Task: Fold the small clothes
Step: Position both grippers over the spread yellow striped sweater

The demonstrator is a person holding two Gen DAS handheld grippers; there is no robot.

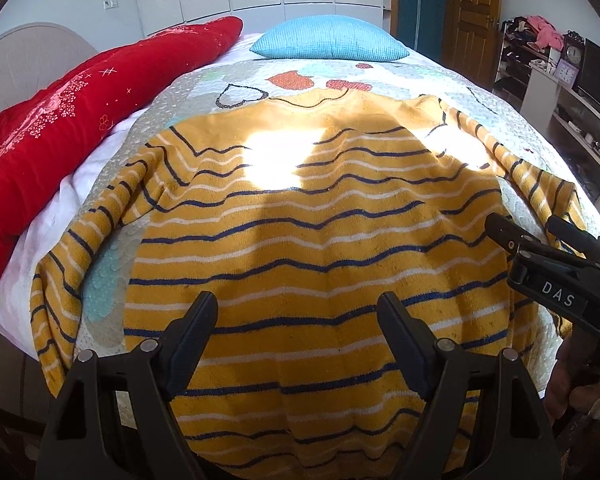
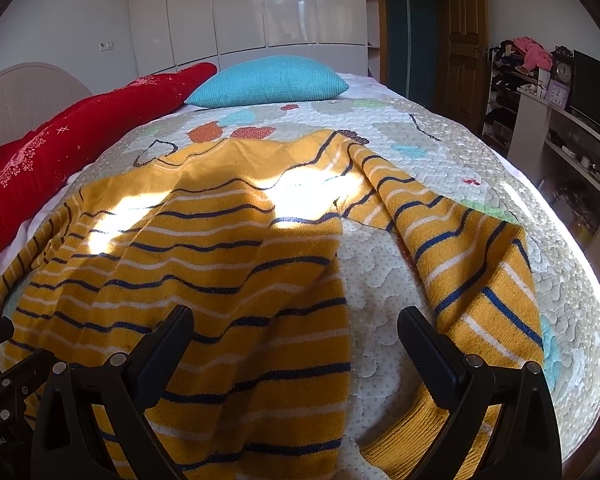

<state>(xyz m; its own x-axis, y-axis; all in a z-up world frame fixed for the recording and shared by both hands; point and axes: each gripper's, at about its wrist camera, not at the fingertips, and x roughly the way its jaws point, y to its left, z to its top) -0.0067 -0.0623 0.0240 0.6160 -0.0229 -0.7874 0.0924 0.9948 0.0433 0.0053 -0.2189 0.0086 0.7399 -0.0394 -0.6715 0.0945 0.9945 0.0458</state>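
Bed quilt (image 1: 380,76) serves as the folding surface. Striped yellow sweater (image 1: 320,240) lies spread flat across it, hem near, collar far, both sleeves splayed outward, so presumably laid out ready for a first fold. Left gripper (image 1: 296,316) hovers over the hem, jaws apart, empty. Right gripper (image 2: 296,332) hangs between body and right sleeve (image 2: 472,264), jaws apart, holding nothing.

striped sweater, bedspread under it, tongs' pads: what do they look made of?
Striped sweater: soft knit, probably cotton or a blend; ribbed cuff and fuzzy surface show.
Bedspread: quilted fabric, matte; puffy stitched scallops with printed dots.
Pads of the left tongs: black, matte, likely rubber or plastic; fine ridged texture.
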